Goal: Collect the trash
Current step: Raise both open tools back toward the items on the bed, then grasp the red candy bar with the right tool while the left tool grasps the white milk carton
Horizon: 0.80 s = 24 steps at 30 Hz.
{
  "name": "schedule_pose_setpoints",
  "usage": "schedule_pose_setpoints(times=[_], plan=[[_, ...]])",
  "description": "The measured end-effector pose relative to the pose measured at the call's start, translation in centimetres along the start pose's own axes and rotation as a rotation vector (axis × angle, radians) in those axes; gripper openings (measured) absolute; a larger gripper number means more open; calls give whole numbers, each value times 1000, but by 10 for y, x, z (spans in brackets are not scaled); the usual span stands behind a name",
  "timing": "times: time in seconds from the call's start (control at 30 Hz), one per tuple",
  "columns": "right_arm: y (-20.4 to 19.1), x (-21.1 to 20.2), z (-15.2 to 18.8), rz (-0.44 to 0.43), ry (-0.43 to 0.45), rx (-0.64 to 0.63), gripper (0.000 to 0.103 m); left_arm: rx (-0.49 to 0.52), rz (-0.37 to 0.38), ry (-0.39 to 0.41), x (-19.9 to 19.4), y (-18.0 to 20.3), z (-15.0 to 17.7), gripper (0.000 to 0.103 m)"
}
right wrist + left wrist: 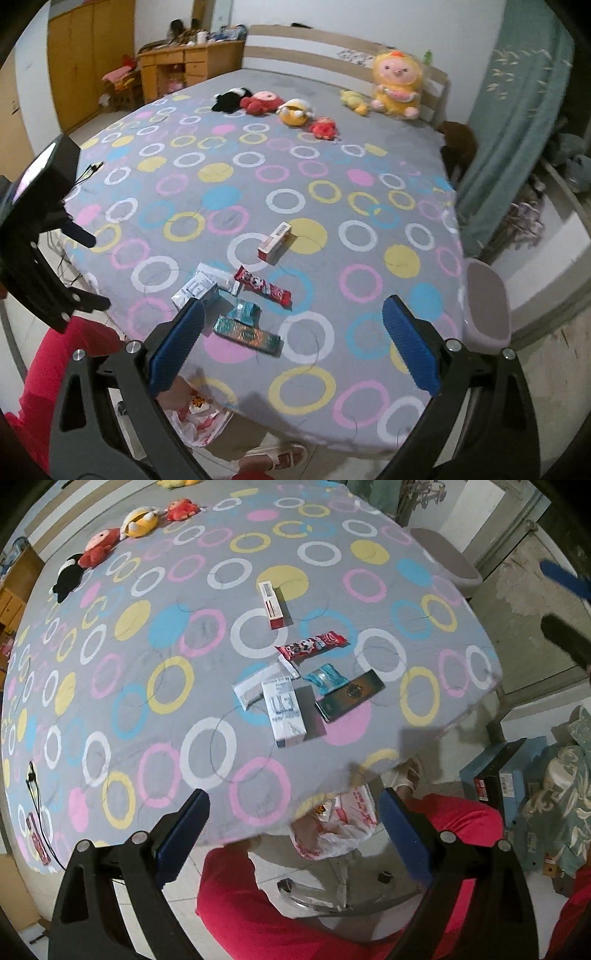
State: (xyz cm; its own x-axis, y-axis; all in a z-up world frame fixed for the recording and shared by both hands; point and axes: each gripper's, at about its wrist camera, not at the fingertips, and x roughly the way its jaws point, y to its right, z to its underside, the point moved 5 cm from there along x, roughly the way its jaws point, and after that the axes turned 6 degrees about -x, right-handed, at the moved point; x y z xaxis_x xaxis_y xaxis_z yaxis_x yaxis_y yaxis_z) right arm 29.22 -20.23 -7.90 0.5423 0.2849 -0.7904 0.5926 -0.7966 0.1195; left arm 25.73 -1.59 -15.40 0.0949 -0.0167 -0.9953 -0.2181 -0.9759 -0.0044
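I see a bed (332, 206) with a grey sheet printed in coloured rings. Plush toys (291, 110) line up near its headboard (317, 48), a big yellow one (397, 85) leaning against it. Wooden desk (188, 64) and wardrobe (88, 55) left of the headboard, teal curtain (517, 122) right.

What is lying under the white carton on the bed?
The white carton lies partly on a flat white-and-silver packet, which sticks out past its upper left side. Beneath the rest is the circle-print bedsheet. Whatever else the carton covers cannot be seen.
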Motion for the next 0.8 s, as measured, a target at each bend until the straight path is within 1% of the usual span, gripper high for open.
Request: schedule_pose_setpoints(times=[0.1, 0.17, 0.33, 0.43, 0.53, 0.73, 0.8], plan=[[5, 25, -12, -23, -12, -31, 95, -10, 11, -24, 18, -3, -12, 90], [5, 44, -19, -66, -19, -65, 94, -22, 23, -41, 32, -5, -19, 90], [-9, 85, -26, -76, -45, -181, 95, -26, 30, -85, 63, -8, -28, 90], [-15, 110, -26, -77, -76, -227, 94, -34, 42, -104, 77, -10, -33, 90], [-19, 137, -24, -99, -109, -262, 94, -23, 40, -102, 88, -12, -37, 90], [-26, 195, -20, -162, -167, -305, 94, -23, 39, -131, 118, -11, -46, 90], [-27, 210, -18, -162, -183, -325, 94, -26, 32, -133, 126, -12, -48, 90]])
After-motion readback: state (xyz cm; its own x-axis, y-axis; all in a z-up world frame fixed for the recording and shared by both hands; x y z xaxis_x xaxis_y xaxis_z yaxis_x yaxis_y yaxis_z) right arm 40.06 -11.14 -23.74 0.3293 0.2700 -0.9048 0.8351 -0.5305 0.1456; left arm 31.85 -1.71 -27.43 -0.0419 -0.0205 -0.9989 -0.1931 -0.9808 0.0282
